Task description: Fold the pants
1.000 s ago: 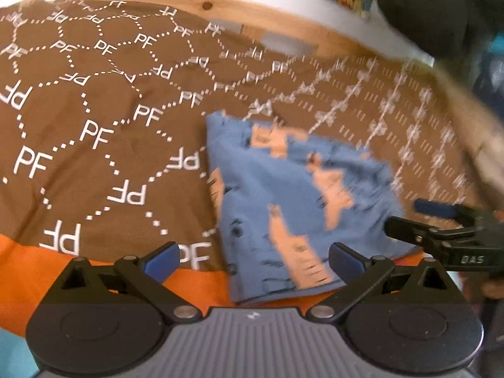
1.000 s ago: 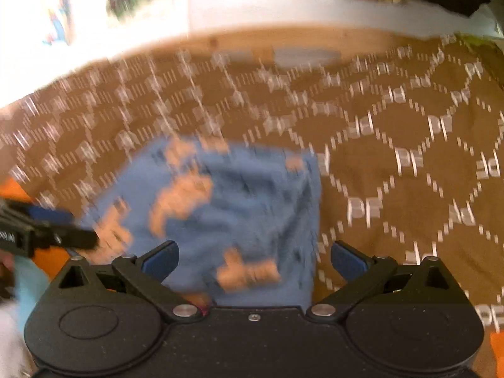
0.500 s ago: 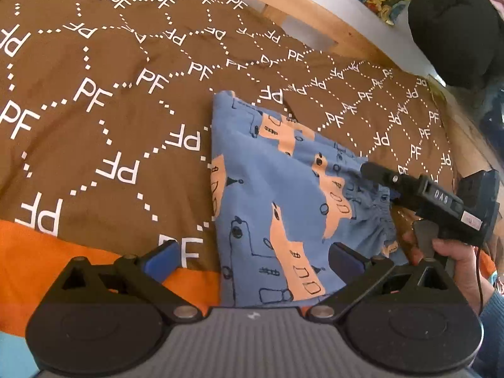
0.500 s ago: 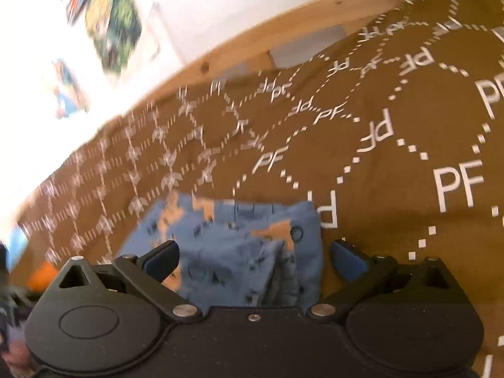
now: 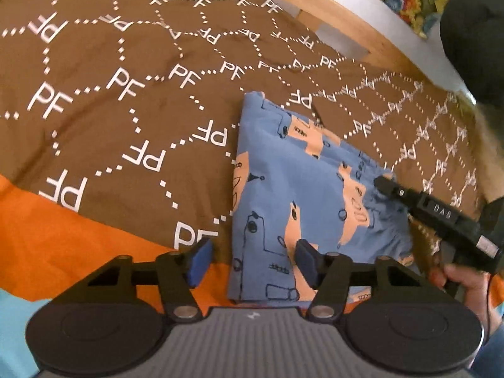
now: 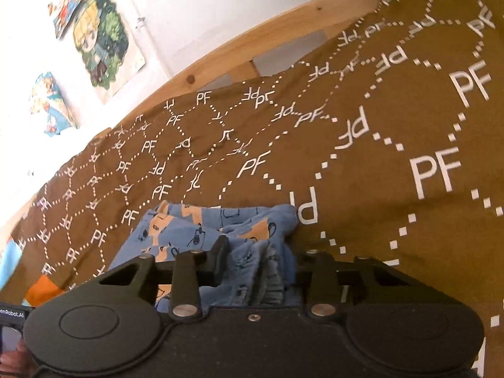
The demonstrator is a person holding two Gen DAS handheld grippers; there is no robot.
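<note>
Pants point(image 5: 302, 189) on the bedspread point(image 5: 126, 110), bed rail point(image 5: 340, 22) behind (wall posters point(image 6: 100, 34) beyond)

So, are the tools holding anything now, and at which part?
Both tools, left and right, are closing on the blue pants: left at the near corner, right at the gathered waistband edge.

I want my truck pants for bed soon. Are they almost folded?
Partly. The blue pants already lie folded into a smaller rectangle on the brown bedspread. Right now both grippers are closing on them: the right gripper around the bunched waistband, the left gripper around the near corner. Probably one more fold is left, then smoothing.
</note>
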